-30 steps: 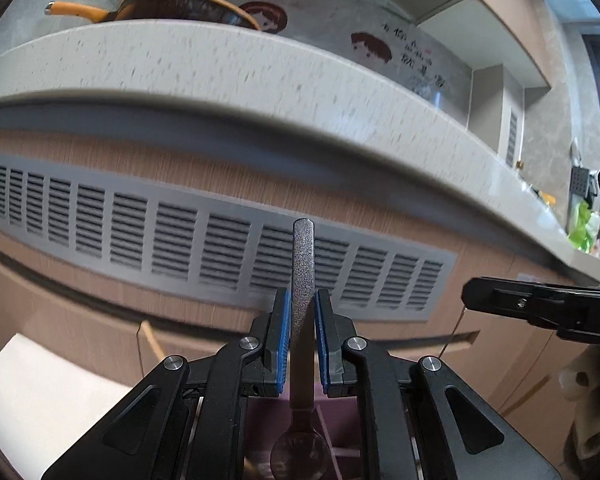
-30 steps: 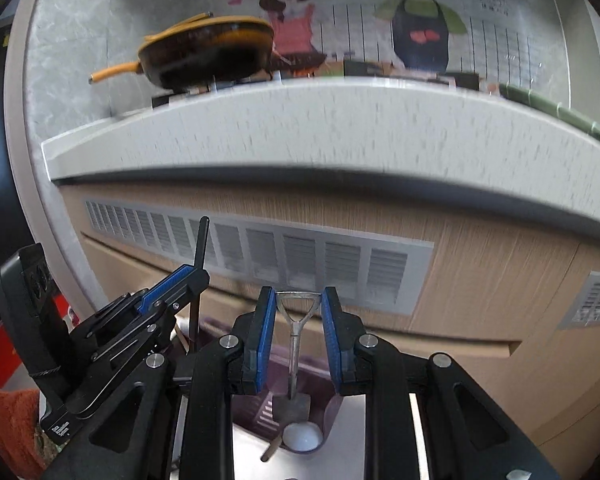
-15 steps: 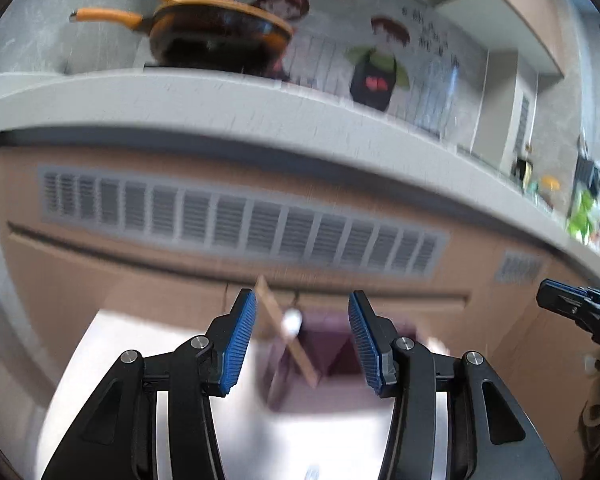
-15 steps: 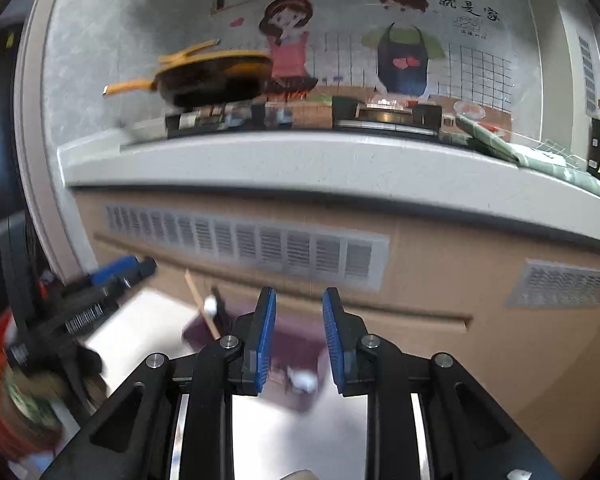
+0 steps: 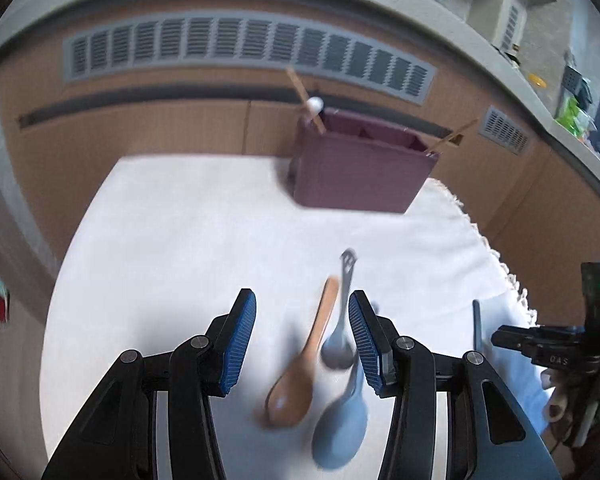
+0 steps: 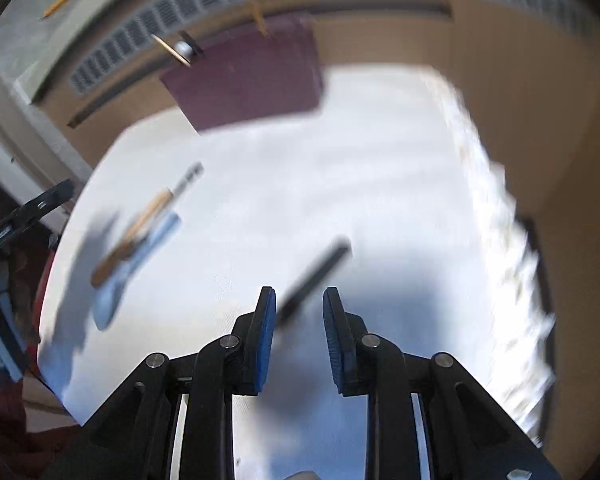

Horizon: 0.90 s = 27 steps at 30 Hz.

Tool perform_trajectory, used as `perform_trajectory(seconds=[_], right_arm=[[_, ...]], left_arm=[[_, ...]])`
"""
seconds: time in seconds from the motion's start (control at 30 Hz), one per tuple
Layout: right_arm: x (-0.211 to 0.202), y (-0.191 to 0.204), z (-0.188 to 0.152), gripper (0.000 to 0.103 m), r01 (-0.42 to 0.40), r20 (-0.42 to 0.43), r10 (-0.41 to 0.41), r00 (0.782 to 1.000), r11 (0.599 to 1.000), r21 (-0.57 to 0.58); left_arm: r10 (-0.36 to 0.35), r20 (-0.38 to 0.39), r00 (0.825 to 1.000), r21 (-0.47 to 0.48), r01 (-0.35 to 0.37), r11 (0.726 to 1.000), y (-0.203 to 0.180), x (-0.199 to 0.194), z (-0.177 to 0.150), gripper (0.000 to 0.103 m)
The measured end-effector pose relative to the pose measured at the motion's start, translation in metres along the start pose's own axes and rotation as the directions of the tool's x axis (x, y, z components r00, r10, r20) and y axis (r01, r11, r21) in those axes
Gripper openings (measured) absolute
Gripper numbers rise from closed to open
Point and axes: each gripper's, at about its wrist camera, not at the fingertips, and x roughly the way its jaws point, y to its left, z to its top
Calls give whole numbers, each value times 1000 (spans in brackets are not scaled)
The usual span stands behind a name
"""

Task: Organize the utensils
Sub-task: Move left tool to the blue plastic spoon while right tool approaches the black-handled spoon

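Left claw gapes empty above the bench; wooden spoon and metal spoon lie between its fingers. Right claw is open, dark utensil just ahead.

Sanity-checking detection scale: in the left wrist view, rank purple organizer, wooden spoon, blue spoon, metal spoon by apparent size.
1. purple organizer, clearly largest.
2. wooden spoon and blue spoon: similar, both near the lens and blurred, so unranked.
3. metal spoon, smallest.
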Motion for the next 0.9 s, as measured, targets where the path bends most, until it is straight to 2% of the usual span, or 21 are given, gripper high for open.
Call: perform_trajectory(seconds=[0.13, 0.23, 0.33, 0.47, 0.63, 0.73, 0.8, 0.9], right_arm=[[15, -11, -6, 24, -54, -20, 57, 998, 991, 126], [23, -2, 5, 25, -69, -7, 71, 997, 989, 133], [32, 20, 20, 25, -49, -9, 50, 999, 996, 74], [45, 55, 32, 26, 27, 5, -27, 1000, 998, -58], [48, 81, 25, 26, 139, 32, -135, 990, 960, -242], [44, 80, 17, 24, 146, 42, -140, 989, 940, -307], [39, 71, 15, 21, 143, 35, -139, 990, 940, -309], [30, 51, 10, 21, 166, 42, -161, 986, 943, -290]], left_arm=[[-6, -41, 999, -41, 4, 999, 12, 0, -15, 49], [-1, -55, 998, -33, -1, 999, 11, -1, -20, 49], [16, -75, 997, -23, -18, 1000, 7, 3, -22, 49], [15, -110, 994, -11, -16, 1000, 1, 10, -25, 49], [7, -126, 992, 10, -6, 1000, -11, 12, -26, 49], [1, -129, 992, 20, 2, 1000, -17, 11, -27, 49], [-4, -132, 991, 24, 7, 1000, -21, 11, -27, 49], [-14, -139, 990, 32, 19, 999, -27, 10, -28, 49]])
